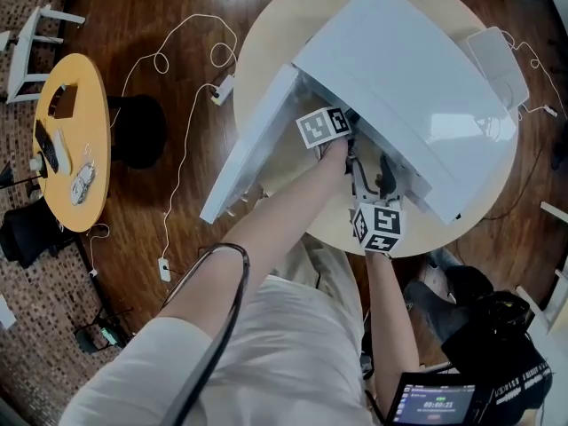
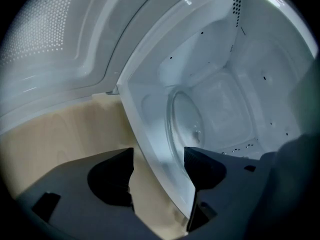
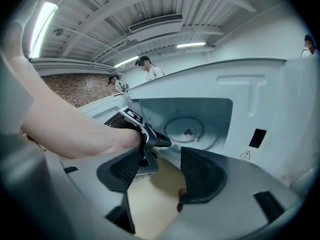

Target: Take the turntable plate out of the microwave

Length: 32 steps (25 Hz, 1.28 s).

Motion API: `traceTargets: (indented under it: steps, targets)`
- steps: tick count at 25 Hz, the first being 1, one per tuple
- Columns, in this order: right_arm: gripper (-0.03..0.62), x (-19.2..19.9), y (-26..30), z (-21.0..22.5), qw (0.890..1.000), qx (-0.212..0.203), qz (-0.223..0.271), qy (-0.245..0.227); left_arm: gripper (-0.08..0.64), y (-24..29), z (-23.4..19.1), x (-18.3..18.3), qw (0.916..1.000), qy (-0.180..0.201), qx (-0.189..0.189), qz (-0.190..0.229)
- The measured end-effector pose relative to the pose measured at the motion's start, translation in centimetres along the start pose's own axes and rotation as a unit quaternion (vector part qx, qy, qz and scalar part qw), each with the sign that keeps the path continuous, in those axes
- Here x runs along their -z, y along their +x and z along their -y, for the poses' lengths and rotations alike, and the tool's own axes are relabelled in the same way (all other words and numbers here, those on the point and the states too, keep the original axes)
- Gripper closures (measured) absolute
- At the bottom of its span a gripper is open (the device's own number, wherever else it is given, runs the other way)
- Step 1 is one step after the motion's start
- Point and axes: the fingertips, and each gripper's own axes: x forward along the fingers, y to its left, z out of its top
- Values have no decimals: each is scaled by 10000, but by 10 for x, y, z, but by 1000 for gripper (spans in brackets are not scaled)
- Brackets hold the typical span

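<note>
Turntable plate [image 2: 186, 124] in gripper views only

- In the left gripper view, the lower rim of the clear round glass turntable plate [image 2: 186, 121] disappears behind the dark right jaw.
- In the head view, the top of the white box-shaped microwave [image 1: 408, 87] covers its cavity, the plate and the left gripper [image 2: 159, 159] jaws.
- In the right gripper view, a bare forearm [image 3: 65, 124] blocks the cavity's left side.
- Items on the round yellow side table [image 1: 93, 122] are too small to name.
- The bottom edge cuts off the black tablet [image 1: 435, 405].
</note>
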Motion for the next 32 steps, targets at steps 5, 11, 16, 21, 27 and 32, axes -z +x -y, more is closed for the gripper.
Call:
traceTargets:
  steps: [5, 11, 16, 21, 27, 32]
  targets:
    - [354, 11, -7, -2, 9999, 3, -79, 112, 259, 5, -1, 0, 9999, -84, -107, -35]
    - [354, 14, -8, 0, 9998, 15, -104, 148, 261, 4, 0, -2, 9999, 16, -162, 42]
    - [354, 19, -9, 4, 9996, 72, -128, 248, 282, 4, 0, -1, 9995, 293, -118, 75]
    - [354, 22, -11, 7, 9993, 115, -123, 335, 296, 4, 1, -1, 9995, 271, -81, 171]
    - [354, 20, -11, 5, 9991, 126, -99, 399, 305, 2, 1, -1, 9995, 271, -85, 127]
    - [354, 19, -12, 4, 9992, 112, -64, 389, 313, 1, 0, -1, 9996, 235, -88, 98]
